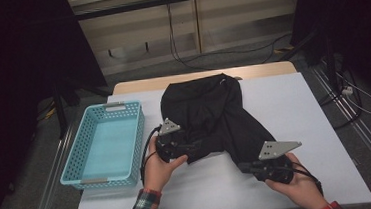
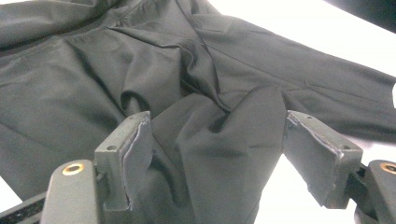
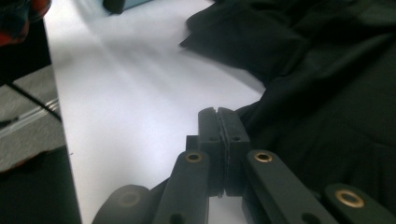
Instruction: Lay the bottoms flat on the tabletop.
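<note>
Black garment (image 1: 209, 115), some kind of thin jacket or top, lies crumpled across the middle of the white table (image 1: 284, 107), just right of the light blue basket (image 1: 106, 143), with one end reaching toward the far edge and a lobe trailing toward the person's right hand. It looks light and entirely limp: the cloth is smooth, finely woven and faintly glossy, so I judge it will drape, sag and slide rather than hold any shape, and a single layer could slip out of a loose pinch. Nothing about it looks fragile. The left gripper (image 2: 217, 140) stands with its jaws apart, a bunched fold of the fabric lying between them but neither pad pressing on it; the left gripper view shows seams and a raised ridge of cloth right there, which would give a firmer bite than flat fabric. The right gripper (image 3: 218, 128) has its jaws brought together at the near right hem of the garment, where the high view places it at the edge of the cloth; the right gripper view shows the pads meeting, and I cannot tell whether a thin bit of fabric is caught between them. Best holds, as I judge it, are hems, seams or doubled folds at two well-separated points, so the cloth hangs spread instead of bunching when lifted.
</note>
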Demonstrator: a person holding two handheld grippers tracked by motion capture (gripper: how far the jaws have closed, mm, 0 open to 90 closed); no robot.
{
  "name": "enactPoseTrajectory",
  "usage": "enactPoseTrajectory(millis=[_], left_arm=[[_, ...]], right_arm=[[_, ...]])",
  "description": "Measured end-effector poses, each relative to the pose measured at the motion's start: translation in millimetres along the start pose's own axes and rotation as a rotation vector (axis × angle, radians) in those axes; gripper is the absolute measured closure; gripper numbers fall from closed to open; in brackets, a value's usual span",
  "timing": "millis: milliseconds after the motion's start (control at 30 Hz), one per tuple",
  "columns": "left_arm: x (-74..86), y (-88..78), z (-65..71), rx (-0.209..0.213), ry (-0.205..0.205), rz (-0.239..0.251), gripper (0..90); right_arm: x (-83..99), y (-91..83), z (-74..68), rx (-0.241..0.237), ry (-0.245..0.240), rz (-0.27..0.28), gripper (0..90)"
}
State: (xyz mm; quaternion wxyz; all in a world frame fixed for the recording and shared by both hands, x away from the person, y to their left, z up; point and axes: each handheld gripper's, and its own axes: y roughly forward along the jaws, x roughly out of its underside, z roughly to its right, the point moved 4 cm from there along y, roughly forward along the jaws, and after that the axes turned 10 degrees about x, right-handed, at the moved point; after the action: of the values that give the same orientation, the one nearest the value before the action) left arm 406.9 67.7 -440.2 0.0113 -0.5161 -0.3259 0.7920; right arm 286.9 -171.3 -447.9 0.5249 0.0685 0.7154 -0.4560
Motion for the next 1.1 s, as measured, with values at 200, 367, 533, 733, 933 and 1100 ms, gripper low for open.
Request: enactPoseTrajectory(millis=[200, 367, 533, 733, 933, 1100], left_arm=[[0.0, 0.8, 0.4, 0.003, 0.000, -0.002, 25.2], [-1.6, 2.7, 0.6, 0.009, 0.007, -0.005, 25.1], [-2.8, 7.2, 3.5, 0.026, 0.006, -0.008, 24.7], [-4.3, 11.7, 10.5, 0.047, 0.022, -0.016, 24.3], [-5.6, 14.3, 18.1, 0.064, 0.031, -0.014, 23.2], [-4.9, 23.4, 29.2, 0.092, 0.056, -0.029, 21.1]], right_arm=[[0.7, 1.3, 19.1, 0.089, 0.038, 0.007, 63.4], [9.4, -6.6, 83.2, 0.309, 0.141, -0.001, 56.1], [24.7, -8.8, 118.7, 0.420, 0.204, -0.045, 56.9], [32.0, -10.1, 125.1, 0.443, 0.205, -0.075, 58.5], [33.8, -15.3, 125.9, 0.444, 0.234, -0.059, 56.7], [36.5, -15.8, 126.6, 0.444, 0.227, -0.080, 57.8]])
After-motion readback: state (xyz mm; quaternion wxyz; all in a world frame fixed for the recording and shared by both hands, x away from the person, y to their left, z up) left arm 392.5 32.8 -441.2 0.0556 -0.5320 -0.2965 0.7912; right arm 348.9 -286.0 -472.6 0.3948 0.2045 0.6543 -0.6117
